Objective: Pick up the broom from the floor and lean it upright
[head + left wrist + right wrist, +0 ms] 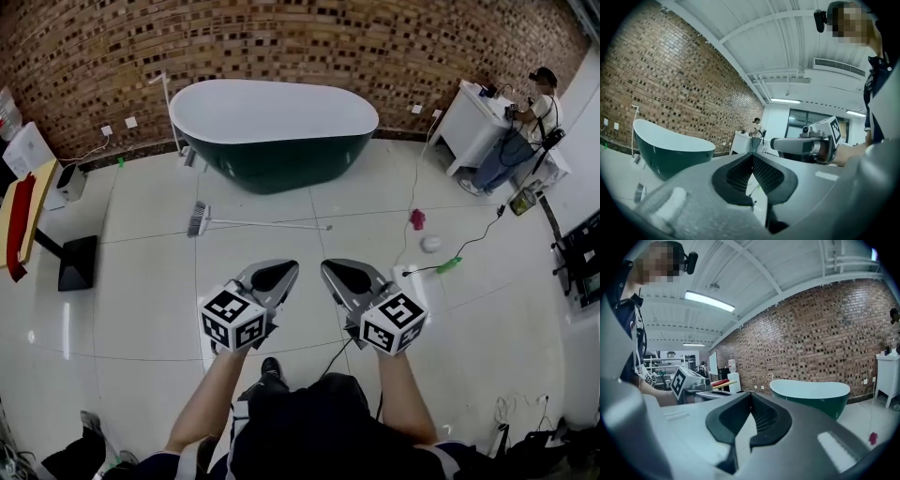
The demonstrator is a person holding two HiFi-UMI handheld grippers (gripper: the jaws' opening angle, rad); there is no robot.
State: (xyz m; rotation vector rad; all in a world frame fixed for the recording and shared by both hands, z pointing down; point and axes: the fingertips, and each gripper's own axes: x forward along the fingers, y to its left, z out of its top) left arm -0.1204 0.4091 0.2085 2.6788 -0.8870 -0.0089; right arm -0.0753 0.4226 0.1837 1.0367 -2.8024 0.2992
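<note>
Matte grey left hand-held gripper (278,273) and right hand-held gripper (341,274) sit closed, empty; slim broom (262,223) lies on glossy tiles (141,281).

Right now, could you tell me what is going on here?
A person holds two grippers out in front. The left gripper and the right gripper are both shut and empty. The broom lies flat on the floor ahead, beside the bathtub, not yet picked up.

A brick wall (281,37) backs a glossy white tile floor (141,281). A dark green tub (272,159), white inside, stands near it, a white cabinet (473,122) further right. A strip light (710,301) glows overhead.
</note>
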